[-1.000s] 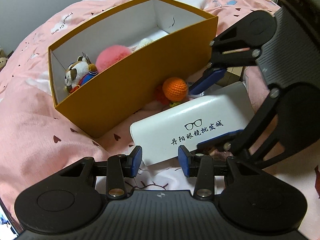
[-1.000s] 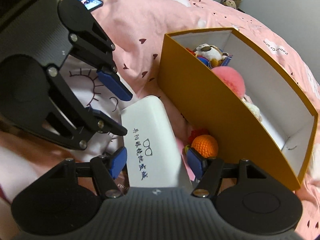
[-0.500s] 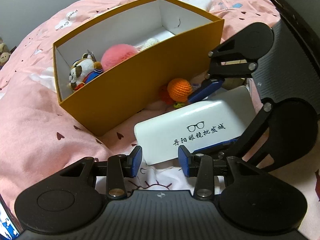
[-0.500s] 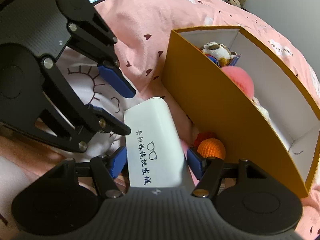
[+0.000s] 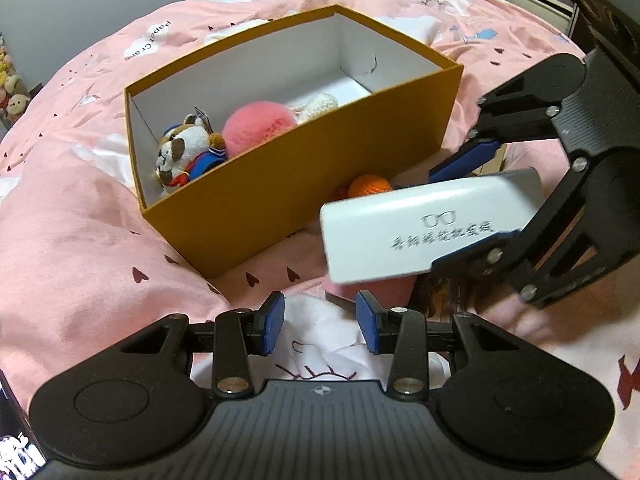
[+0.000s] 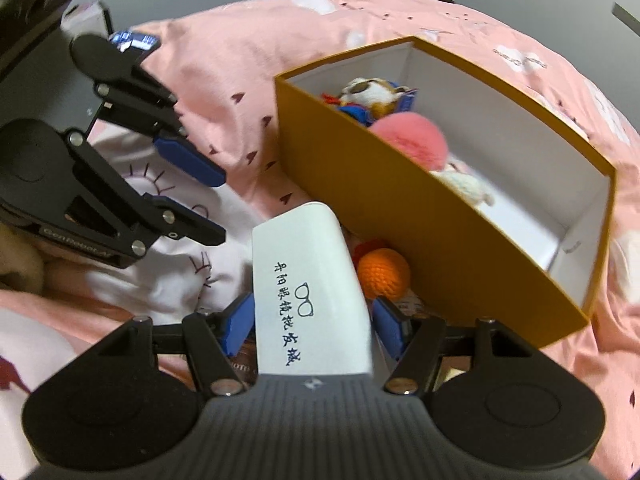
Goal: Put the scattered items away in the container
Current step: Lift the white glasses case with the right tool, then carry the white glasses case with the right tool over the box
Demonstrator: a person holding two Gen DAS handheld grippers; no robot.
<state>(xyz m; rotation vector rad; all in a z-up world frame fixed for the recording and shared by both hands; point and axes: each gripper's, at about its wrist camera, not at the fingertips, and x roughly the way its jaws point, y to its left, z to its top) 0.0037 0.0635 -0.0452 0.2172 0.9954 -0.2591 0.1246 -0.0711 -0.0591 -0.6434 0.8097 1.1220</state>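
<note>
Beside the orange box (image 6: pixel 400 200) on the pink bed (image 5: pixel 80 240), our right tongs (image 6: pixel 316 320) clamped the white glasses case (image 6: pixel 308 264) across its width (rigid, light, slick, we judged); left tongs (image 5: pixel 320 320) hung open, empty.

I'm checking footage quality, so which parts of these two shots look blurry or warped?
Left wrist view: the white glasses case and its printed text are motion-smeared, while the orange box stays fairly sharp; fisheye bends the bed outline. Right wrist view: the case text is crisp, the box rim and pink pompom look soft.
</note>
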